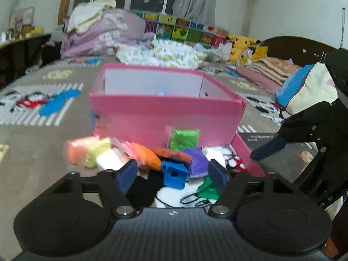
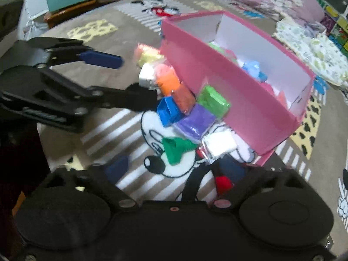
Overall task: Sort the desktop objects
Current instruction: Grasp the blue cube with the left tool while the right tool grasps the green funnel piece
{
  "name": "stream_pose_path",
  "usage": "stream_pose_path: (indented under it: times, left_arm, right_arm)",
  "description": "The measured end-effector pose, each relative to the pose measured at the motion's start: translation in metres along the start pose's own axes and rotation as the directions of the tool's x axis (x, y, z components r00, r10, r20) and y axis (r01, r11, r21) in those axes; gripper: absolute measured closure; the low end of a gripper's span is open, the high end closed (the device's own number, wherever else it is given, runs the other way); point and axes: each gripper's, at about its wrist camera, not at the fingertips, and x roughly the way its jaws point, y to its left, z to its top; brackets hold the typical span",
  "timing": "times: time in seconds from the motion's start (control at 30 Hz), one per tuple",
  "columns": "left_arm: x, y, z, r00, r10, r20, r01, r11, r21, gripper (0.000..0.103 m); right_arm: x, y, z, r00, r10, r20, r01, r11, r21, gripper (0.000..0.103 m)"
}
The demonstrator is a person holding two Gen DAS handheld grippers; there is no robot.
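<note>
Many clay packs lay piled against the pink box [image 1: 165,111] on the cartoon blanket [image 1: 43,152]. We held the left gripper [image 1: 171,174] w/ fingers apart, blue block [image 1: 174,175] just between them, not touching. Right gripper [image 2: 174,169] was also apart, near the green block [image 2: 174,150].

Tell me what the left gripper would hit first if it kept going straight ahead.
Most likely the blue block, lying between the open jaws of the left gripper. Behind it come the purple packet and the pink box. Depth is hard to judge.
</note>
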Motion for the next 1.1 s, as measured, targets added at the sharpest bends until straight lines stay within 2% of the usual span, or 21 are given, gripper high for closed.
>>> stream_pose_path:
  times: [0.03,0.2,0.27,0.33,0.4,0.6,0.77,0.83,0.9,1.0,1.1]
  left_arm:
    - [0.007,0.0,-0.002,1.0,-0.002,-0.006,0.002,1.0,-0.003,0.039]
    - [0.027,-0.001,-0.013,1.0,-0.003,-0.012,0.003,1.0,0.003,0.039]
    - [0.033,-0.001,-0.015,1.0,-0.001,-0.016,0.001,1.0,0.001,0.042]
    - [0.039,0.003,-0.017,1.0,-0.017,-0.022,0.016,1.0,-0.024,0.049]
    - [0.046,0.006,-0.019,0.999,-0.022,-0.032,0.021,0.999,-0.039,0.051]
    - [0.057,0.01,-0.018,0.999,-0.037,-0.03,0.035,0.997,-0.065,0.052]
    - [0.066,0.013,-0.021,0.998,-0.05,-0.039,0.047,0.995,-0.086,0.053]
    - [0.068,0.014,-0.023,0.998,-0.058,-0.039,0.054,0.994,-0.093,0.062]
    - [0.067,0.015,-0.023,0.997,-0.068,-0.031,0.064,0.993,-0.099,0.067]
    - [0.066,0.013,-0.025,0.997,-0.069,-0.03,0.067,0.995,-0.075,0.067]
    - [0.061,0.012,-0.024,0.997,-0.069,-0.03,0.067,0.995,-0.069,0.068]
  right_arm:
    - [0.006,-0.002,0.0,1.0,0.003,-0.012,-0.003,1.0,-0.001,0.042]
    - [0.025,-0.002,-0.001,1.0,-0.001,-0.024,0.0,0.999,-0.035,0.042]
    - [0.031,-0.002,0.0,1.0,0.0,-0.016,0.0,1.0,-0.031,0.042]
    - [0.034,-0.002,0.002,1.0,0.006,-0.003,-0.006,1.0,-0.027,0.042]
    - [0.038,-0.002,0.003,1.0,0.011,0.002,-0.011,1.0,-0.026,0.042]
    - [0.05,-0.002,0.003,1.0,-0.002,0.004,0.002,1.0,-0.028,0.042]
    - [0.056,-0.006,0.003,1.0,-0.003,-0.015,0.003,1.0,-0.011,0.058]
    - [0.058,-0.007,0.002,1.0,-0.005,-0.027,0.005,1.0,-0.009,0.067]
    - [0.059,-0.007,0.002,0.999,-0.002,-0.035,0.002,1.0,-0.006,0.071]
    - [0.058,-0.007,0.004,0.999,-0.002,-0.033,0.002,1.0,0.005,0.074]
    - [0.056,-0.007,0.006,0.999,0.013,-0.036,-0.013,1.0,0.007,0.091]
